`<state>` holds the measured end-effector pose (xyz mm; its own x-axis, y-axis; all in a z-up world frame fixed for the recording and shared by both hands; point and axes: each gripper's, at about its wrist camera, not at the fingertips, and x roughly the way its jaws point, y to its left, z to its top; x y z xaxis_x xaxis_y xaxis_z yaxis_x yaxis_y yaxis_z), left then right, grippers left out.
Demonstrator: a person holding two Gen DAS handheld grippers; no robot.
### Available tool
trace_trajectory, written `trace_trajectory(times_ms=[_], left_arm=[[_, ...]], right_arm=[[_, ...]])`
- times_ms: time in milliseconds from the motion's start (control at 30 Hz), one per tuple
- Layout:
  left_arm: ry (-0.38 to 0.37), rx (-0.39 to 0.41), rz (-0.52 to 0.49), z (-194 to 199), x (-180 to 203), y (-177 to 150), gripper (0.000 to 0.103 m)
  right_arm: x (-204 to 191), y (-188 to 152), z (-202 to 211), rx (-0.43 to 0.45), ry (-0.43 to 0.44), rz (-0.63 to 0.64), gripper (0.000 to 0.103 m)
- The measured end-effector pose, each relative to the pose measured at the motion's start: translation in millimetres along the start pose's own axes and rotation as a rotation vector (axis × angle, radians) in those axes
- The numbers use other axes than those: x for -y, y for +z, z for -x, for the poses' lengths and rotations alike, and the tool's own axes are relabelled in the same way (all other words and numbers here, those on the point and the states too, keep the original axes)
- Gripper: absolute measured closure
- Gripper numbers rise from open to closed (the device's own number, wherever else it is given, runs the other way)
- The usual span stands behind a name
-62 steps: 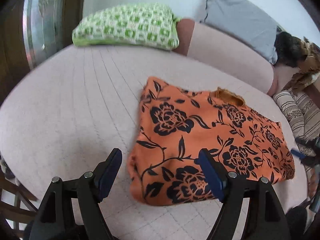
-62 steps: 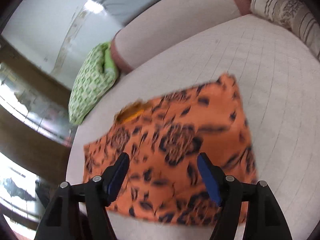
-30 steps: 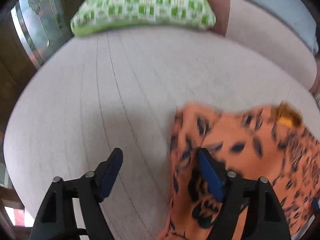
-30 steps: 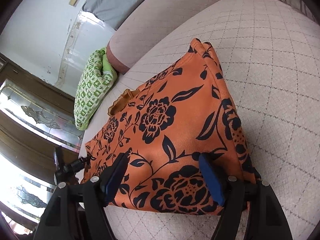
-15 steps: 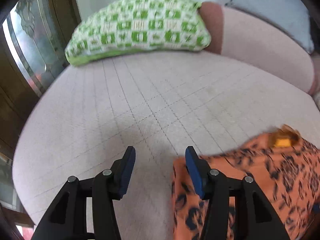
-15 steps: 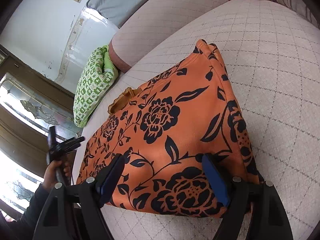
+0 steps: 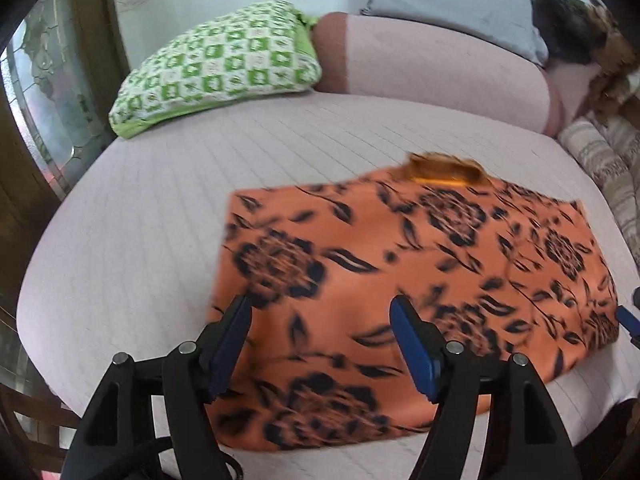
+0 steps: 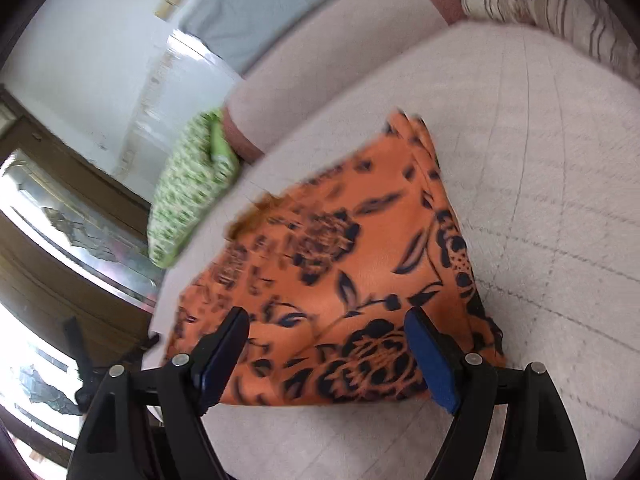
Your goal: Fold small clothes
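**Folded orange garment on the sofa seat, both tools open above it**

Orange garment (image 7: 420,276) with a black flower print lies folded in a rough rectangle on the pale quilted sofa seat (image 7: 140,208), filling the centre and right of the left wrist view. Motion blur smears its print in both views, so the layers and edges of the fold are hard to make out. A darker orange tab (image 7: 440,168) sticks out at its far edge; what part of the garment this is cannot be told.

The left tool (image 7: 320,320) sits at the bottom of its frame, blue-padded fingers spread wide, holding nothing. The near left corner of the garment shows between them, and whether the pads touch the cloth cannot be told. The right tool (image 8: 326,332) is likewise spread open and empty, with the garment's (image 8: 332,264) near edge between its fingers. In the left wrist view only its blue tips show, cut off at the right edge of the frame.

A green and white checked cushion (image 7: 220,64) rests at the upper left against the sofa back (image 7: 440,60). A grey cushion (image 7: 448,0) sits above the back. At the upper right a dark, furry shape (image 7: 572,28) is partly cut off and unclear. A striped cushion (image 7: 604,152) is cropped by the right edge.
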<state>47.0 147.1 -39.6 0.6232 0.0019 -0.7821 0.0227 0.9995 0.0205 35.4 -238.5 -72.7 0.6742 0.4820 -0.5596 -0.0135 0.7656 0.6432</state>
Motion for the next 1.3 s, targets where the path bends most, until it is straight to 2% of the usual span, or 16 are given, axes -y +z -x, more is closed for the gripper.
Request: trace_trajectory(times_ms=[133,167,200,233,300,400,600,767,900,967,1000,1033,1100,1233,1267,1300], left_arm=[[-0.030,-0.013,-0.007,3.9,19.6,-6.5,0.031],[-0.033,-0.017,-0.013,4.1,22.6,-6.3,0.031],[-0.035,-0.018,-0.017,4.6,24.1,-5.9,0.031],[-0.036,-0.018,-0.017,6.2,25.6,-6.2,0.031],[-0.045,-0.019,-0.017,8.8,26.4,-6.3,0.031],[-0.045,-0.022,-0.012,8.1,26.6,-5.0,0.031],[-0.061,-0.035,0.011,0.8,29.9,-4.4,0.029],[-0.148,-0.071,0.073,-17.0,43.6,-4.4,0.029],[-0.190,-0.061,0.061,-23.7,59.0,-3.6,0.027],[-0.173,-0.081,0.046,-33.9,64.3,-5.3,0.026],[-0.160,-0.097,0.037,-41.2,66.6,-7.3,0.026],[-0.145,-0.102,0.021,-47.0,69.4,-9.5,0.026],[-0.117,-0.068,-0.036,-47.1,75.8,-13.0,0.024],[-0.129,-0.053,-0.030,-45.3,74.2,-14.1,0.024],[-0.131,-0.051,-0.021,-44.6,73.6,-13.5,0.024],[-0.136,-0.050,-0.015,-44.2,73.2,-12.3,0.024]], right_arm=[[-1.5,-14.8,6.4,-0.047,0.064,-0.045,0.021],[1.7,-16.4,3.7,-0.059,0.048,-0.056,0.021],[11.2,-17.5,-2.3,-0.081,-0.004,-0.090,0.021],[25.9,-19.4,-8.7,-0.112,-0.044,-0.160,0.021],[34.2,-19.0,0.1,-0.072,0.002,-0.234,0.021],[22.8,-16.4,22.8,-0.007,-0.016,-0.185,0.020],[54.1,-35.6,22.9,-0.057,-0.010,-0.377,0.020],[68.0,-31.9,20.4,-0.014,0.019,-0.508,0.020],[70.8,-24.9,12.6,0.030,0.014,-0.569,0.021],[72.1,-21.2,6.6,0.034,0.000,-0.570,0.039],[73.0,-18.2,1.3,0.021,-0.015,-0.580,0.065],[76.6,-18.8,-3.0,0.005,-0.021,-0.592,0.086],[80.4,-20.6,-7.7,-0.005,-0.034,-0.583,0.092],[27.3,-9.6,20.0,0.087,-0.147,-0.295,0.094],[22.8,-8.8,18.7,0.077,-0.186,-0.249,0.093],[32.2,-10.5,3.4,-0.006,-0.242,-0.242,0.089]])
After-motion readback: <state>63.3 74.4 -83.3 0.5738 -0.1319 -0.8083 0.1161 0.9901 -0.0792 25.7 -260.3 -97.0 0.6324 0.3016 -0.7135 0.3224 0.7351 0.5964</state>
